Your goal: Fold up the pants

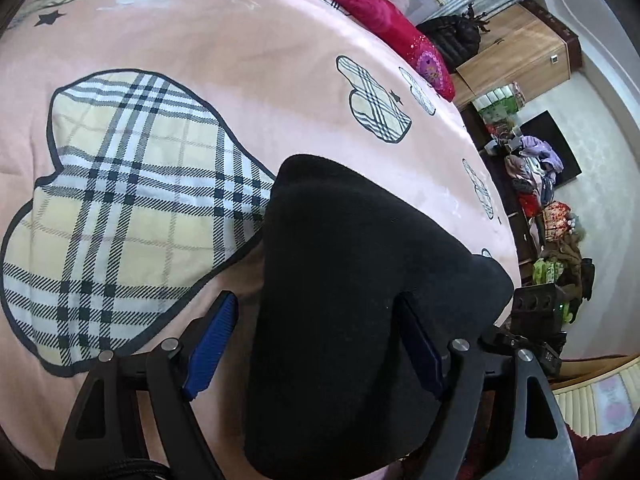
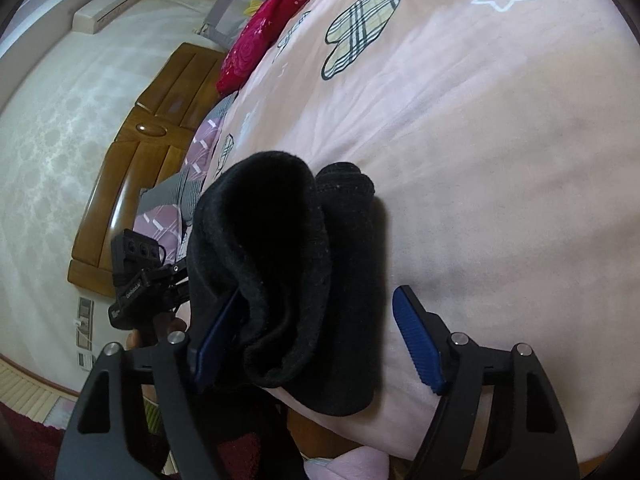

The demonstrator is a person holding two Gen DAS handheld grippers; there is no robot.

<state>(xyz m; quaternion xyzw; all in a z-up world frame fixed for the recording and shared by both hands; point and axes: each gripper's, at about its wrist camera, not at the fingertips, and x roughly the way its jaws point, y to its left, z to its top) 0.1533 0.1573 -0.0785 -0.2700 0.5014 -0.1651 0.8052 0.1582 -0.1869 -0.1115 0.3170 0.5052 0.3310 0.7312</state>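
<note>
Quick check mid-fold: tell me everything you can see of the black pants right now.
The black pants look like thick, fleecy knit, bunched into a soft folded bundle on the pink bedspread near the bed's edge. From the right wrist view, one open end gapes like a tube, with a rolled layer beside it. The left gripper and right gripper both straddle the fabric, jaws wide; one blue pad sits against the cloth, the other stands clear.

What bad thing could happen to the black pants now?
1. The black pants sit near the edge of the pink bed cover; they might slide off.
2. In the right gripper, one blue finger is tucked inside a fold, so pulling away may undo it.
3. The left gripper has cloth draped over one finger, which could snag.
</note>
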